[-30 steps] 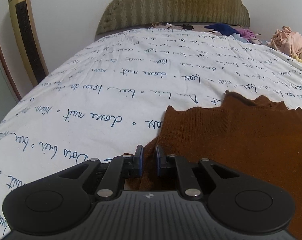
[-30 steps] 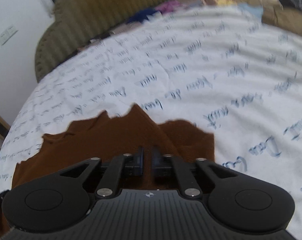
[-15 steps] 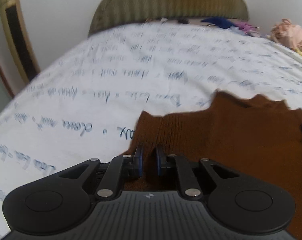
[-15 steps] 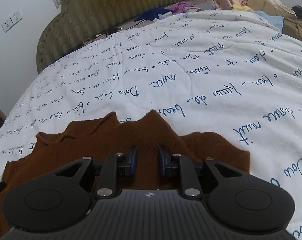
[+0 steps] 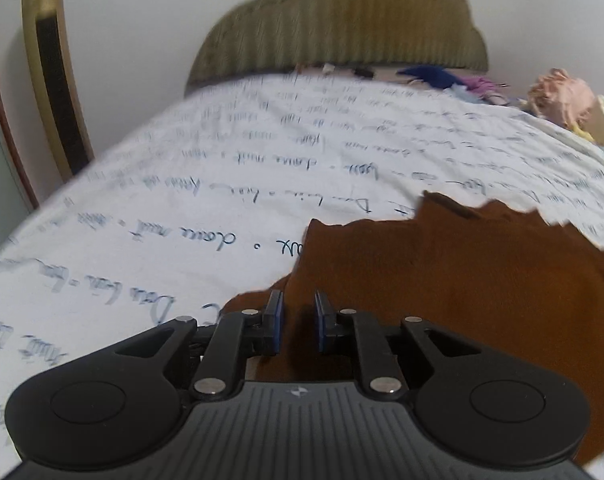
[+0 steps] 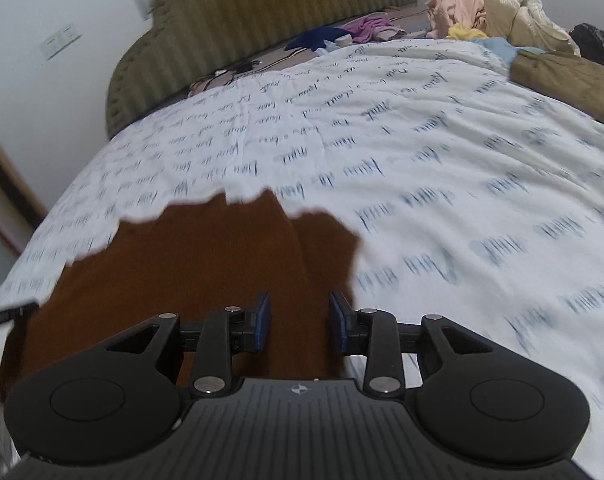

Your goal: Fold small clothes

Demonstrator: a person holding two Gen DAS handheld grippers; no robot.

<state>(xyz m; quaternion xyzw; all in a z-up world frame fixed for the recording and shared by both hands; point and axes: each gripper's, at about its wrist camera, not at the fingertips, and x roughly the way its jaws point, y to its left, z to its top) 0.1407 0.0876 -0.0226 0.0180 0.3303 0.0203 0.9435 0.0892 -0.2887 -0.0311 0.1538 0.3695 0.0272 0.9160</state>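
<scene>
Hidden: near hem of the brown knit garment (image 5: pixel 462 280) is cut off under both gripper bodies; bedsheet (image 6: pixel 442 152) script is motion-blurred.
Garment: one, laid flat on the bed, jagged far edge seen.
Left gripper (image 5: pixel 297 316): fingers narrowly parted over the garment's left corner; whether cloth is pinched cannot be told.
Right gripper (image 6: pixel 297 320): fingers set wider apart above the garment's right part, nothing clamped.
Background: one headboard (image 6: pixel 261 4); a clothes pile (image 6: pixel 482 4) is seen, pieces uncountable.

Brown knit garment (image 5: pixel 462 280) (rumpled) on bedspread (image 5: pixel 181 220)
</scene>
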